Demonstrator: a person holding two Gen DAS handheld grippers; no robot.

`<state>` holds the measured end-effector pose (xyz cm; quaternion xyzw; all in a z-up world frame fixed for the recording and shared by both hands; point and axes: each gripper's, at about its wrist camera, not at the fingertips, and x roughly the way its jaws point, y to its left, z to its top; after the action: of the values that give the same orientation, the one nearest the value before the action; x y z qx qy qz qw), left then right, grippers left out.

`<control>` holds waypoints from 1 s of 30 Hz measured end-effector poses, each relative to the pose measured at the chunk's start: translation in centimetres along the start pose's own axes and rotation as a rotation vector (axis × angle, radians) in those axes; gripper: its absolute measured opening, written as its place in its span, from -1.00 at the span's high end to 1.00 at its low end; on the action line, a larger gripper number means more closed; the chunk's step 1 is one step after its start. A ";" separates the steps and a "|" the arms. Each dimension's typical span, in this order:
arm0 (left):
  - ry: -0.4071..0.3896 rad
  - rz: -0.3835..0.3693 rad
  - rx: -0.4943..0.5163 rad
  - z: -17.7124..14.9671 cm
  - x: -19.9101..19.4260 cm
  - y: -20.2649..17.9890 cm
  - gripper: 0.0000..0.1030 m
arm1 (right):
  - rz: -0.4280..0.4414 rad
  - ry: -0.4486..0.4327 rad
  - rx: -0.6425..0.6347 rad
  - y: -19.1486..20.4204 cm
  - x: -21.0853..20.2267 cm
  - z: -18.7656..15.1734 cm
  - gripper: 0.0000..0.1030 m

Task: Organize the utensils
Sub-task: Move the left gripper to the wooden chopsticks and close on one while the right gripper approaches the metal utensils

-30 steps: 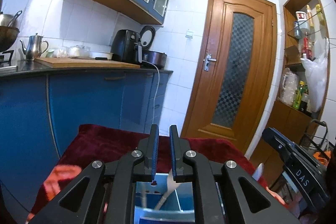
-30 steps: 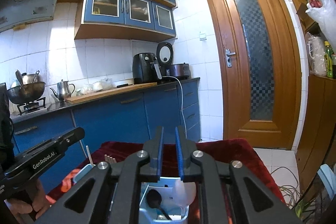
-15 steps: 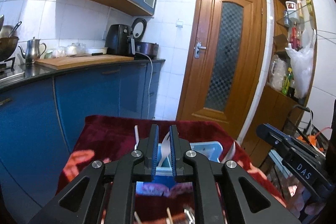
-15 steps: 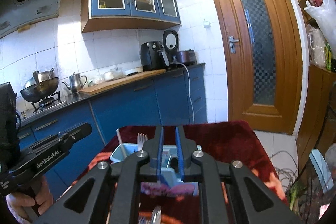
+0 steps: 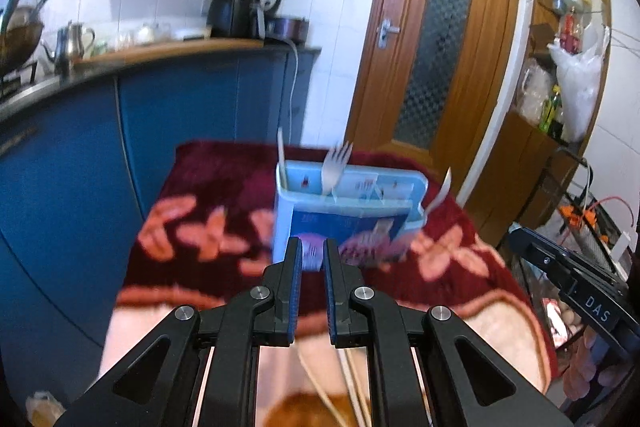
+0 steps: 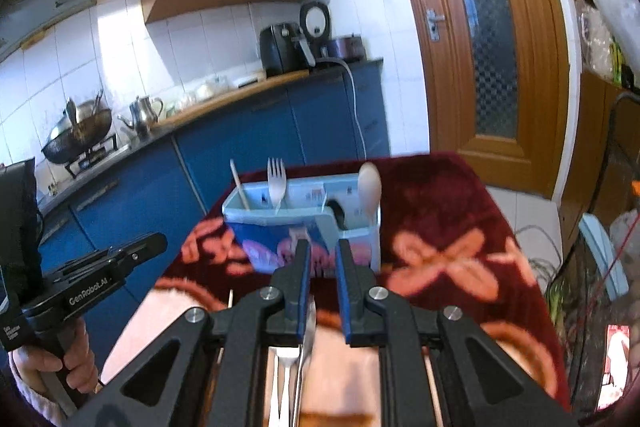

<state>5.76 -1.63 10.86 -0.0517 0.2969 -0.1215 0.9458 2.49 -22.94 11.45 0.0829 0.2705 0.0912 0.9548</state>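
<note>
While both grippers hang back from a light-blue utensil caddy [image 6: 304,223], we see it standing upright mid-bench on a dark red floral cloth [image 6: 436,203], w/ several pieces already slotted in. A white fork [image 6: 277,183] rises tines-up from the rear section, a pale stick-like piece [image 6: 239,187], prob. a chopstick, leans in the far-left corner, and a white spoon [image 6: 369,187] stands bowl-up in the right compartment beside a dark ladle-like item [image 6: 338,213] that's mostly hidden. Handles down, heads up: we judge that's so each type stays sorted and easy to pull.

Our left gripper [image 5: 311,255] points at the caddy's front wall, jaws parted by a narrow gap, nothing between them. Our right gripper [image 6: 322,259] sits likewise, jaws slightly apart and holding nothing; the metal fork [image 6: 285,363] and spoon [image 6: 309,331] seen below it lie on the pale near end of the bench, not in its grasp. Chopsticks [image 5: 352,375] lie loose under the left gripper too.

So, by our read, sorting is part done: loose pieces near us still need lifting into the caddy. Next pick prob. calls for dropping low over the flat cutlery, which lies flush on soft cloth and may be fiddly to pinch. Both views are motion-blurred, so finer detail is unclear.
</note>
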 end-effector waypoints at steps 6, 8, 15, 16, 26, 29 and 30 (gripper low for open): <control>0.117 0.001 -0.031 -2.3 1.9 0.9 0.80 | 0.020 0.095 0.000 0.3 0.9 -2.6 0.62; 0.148 0.005 -0.034 -3.0 2.5 1.0 0.80 | 0.027 0.117 0.008 0.2 1.2 -3.4 0.62; 0.248 -0.001 -0.054 -4.8 4.8 1.2 0.80 | 0.027 0.177 0.038 -0.7 2.1 -5.5 0.61; 0.258 -0.002 -0.055 -4.9 5.0 1.2 0.80 | 0.025 0.183 0.043 -0.8 2.2 -5.7 0.61; 0.370 -0.003 -0.075 -6.4 8.3 1.1 0.80 | 0.018 0.238 0.099 -2.6 3.3 -7.7 0.61; 0.392 0.000 -0.079 -6.7 9.0 1.2 0.80 | 0.017 0.245 0.114 -3.1 3.4 -8.0 0.61; 0.401 0.000 -0.082 -6.7 9.3 1.2 0.80 | 0.017 0.246 0.117 -3.2 3.4 -8.0 0.61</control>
<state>9.52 -3.07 0.09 -0.0649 0.4839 -0.1173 0.8648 1.52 -24.45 2.31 0.1290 0.3897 0.0930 0.9071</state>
